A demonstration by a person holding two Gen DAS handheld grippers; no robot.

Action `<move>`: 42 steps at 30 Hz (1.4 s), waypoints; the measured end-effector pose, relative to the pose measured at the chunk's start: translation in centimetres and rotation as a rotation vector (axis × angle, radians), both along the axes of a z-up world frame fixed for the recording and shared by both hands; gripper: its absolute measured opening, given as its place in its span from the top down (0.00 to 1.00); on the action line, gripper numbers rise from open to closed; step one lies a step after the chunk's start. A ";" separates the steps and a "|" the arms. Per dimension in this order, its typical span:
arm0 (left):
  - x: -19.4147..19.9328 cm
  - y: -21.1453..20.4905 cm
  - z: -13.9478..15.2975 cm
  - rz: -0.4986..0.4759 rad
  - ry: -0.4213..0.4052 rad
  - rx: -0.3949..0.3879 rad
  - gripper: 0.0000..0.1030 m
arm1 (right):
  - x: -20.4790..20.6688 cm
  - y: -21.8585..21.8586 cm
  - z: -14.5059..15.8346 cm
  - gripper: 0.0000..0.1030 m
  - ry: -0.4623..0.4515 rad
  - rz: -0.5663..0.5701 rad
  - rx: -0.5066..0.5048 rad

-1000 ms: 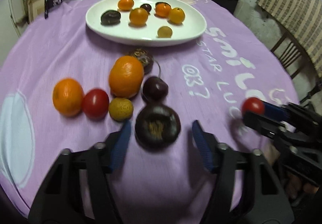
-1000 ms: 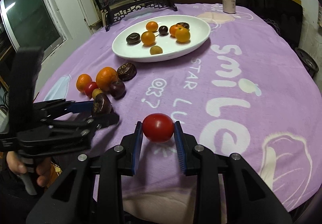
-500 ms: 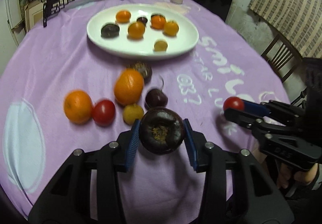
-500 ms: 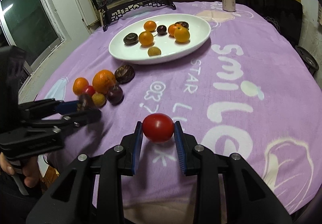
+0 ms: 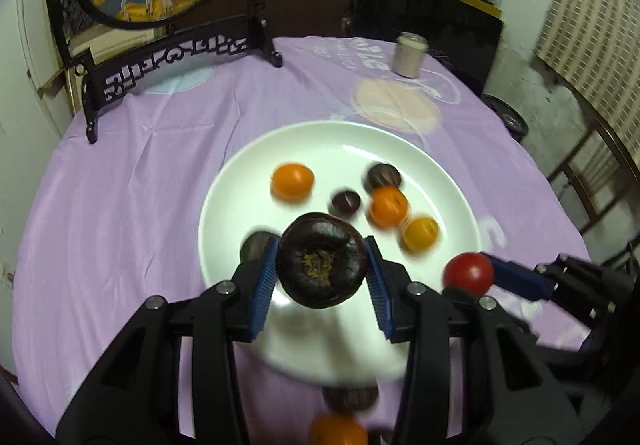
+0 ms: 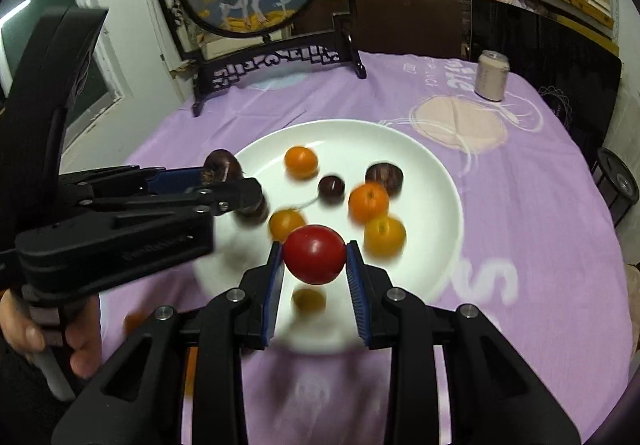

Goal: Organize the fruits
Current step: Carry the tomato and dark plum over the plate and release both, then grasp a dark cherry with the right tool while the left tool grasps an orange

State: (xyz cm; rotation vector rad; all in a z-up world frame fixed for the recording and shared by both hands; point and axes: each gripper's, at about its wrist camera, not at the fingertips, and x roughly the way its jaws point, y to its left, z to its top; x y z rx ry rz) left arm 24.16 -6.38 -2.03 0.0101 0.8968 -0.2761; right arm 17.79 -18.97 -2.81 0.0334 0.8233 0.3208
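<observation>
Left wrist: dark fruit clamped in left gripper above plate.

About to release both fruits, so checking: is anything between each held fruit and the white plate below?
Nothing visible. The dark fruit and red tomato hang over bare parts of the white plate, fruits lying nearby.

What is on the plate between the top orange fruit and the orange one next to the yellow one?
In the right wrist view, a small dark fruit lies on the white plate between the top orange fruit and the lower one.
</observation>
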 end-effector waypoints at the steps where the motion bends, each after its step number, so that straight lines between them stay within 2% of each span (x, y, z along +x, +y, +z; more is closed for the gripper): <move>1: 0.9 0.1 -0.4 0.010 0.015 -0.011 0.58 | 1.0 0.2 -0.4 0.69 0.015 -0.003 -0.003; 4: 1.9 0.7 -1.4 0.020 0.038 -0.048 0.58 | 2.7 0.5 -1.5 0.69 0.038 -0.008 -0.014; 9: 2.6 1.2 -2.0 0.020 0.040 -0.057 0.57 | 3.9 0.6 -2.7 0.69 0.049 -0.017 -0.028; 10: 2.6 1.3 -2.0 0.022 0.034 -0.057 0.55 | 3.9 0.6 -2.8 0.69 0.049 -0.021 -0.033; 11: 2.5 1.4 -1.9 0.023 0.027 -0.056 0.45 | 4.0 0.6 -2.8 0.62 0.043 -0.028 -0.039; 12: 2.4 1.5 -1.6 0.025 0.014 -0.059 0.42 | 3.9 0.6 -2.8 0.51 0.030 -0.034 -0.043; 13: 2.1 1.7 -1.3 0.030 0.001 -0.062 0.41 | 3.7 0.6 -2.7 0.48 0.011 -0.041 -0.053; 17: 1.4 2.4 -0.2 0.041 -0.036 -0.086 0.33 | 2.5 0.4 -2.2 0.47 -0.011 -0.046 -0.059; 20: 0.5 3.0 0.1 0.043 -0.041 -0.099 0.32 | 0.6 0.4 -1.7 0.47 0.004 -0.028 -0.032; 22: -0.9 3.6 0.5 0.060 -0.043 -0.090 0.31 | -1.0 0.6 -1.2 0.47 -0.007 -0.014 -0.031; 23: -1.5 3.8 0.7 0.062 -0.050 -0.089 0.27 | -2.4 0.6 -1.0 0.47 -0.017 -0.007 -0.030; 24: -2.8 4.2 1.1 0.067 -0.070 -0.087 0.16 | -3.5 0.6 -0.9 0.46 -0.022 -0.001 -0.026; 25: -4.3 4.8 1.5 0.080 -0.097 -0.081 0.12 | -5.2 0.6 -0.9 0.46 -0.019 0.015 -0.020; 27: -7.3 5.8 1.9 0.104 -0.150 -0.067 0.11 | -7.4 0.6 -1.0 0.45 -0.016 0.034 -0.010; 30: -11.8 7.6 1.3 0.126 -0.176 -0.047 0.11 | -10.4 0.7 -1.8 0.45 0.002 0.057 0.003; 35: -16.9 10.0 -1.3 0.142 -0.109 -0.043 0.11 | -12.5 1.9 -4.1 0.45 0.065 0.090 -0.015; 39: -19.0 11.1 -2.9 0.140 -0.074 -0.032 0.11 | -12.8 3.0 -5.5 0.45 0.100 0.098 -0.015; 42: -20.0 11.5 -3.7 0.143 -0.056 -0.027 0.11 | -12.5 3.8 -5.9 0.45 0.087 0.099 -0.024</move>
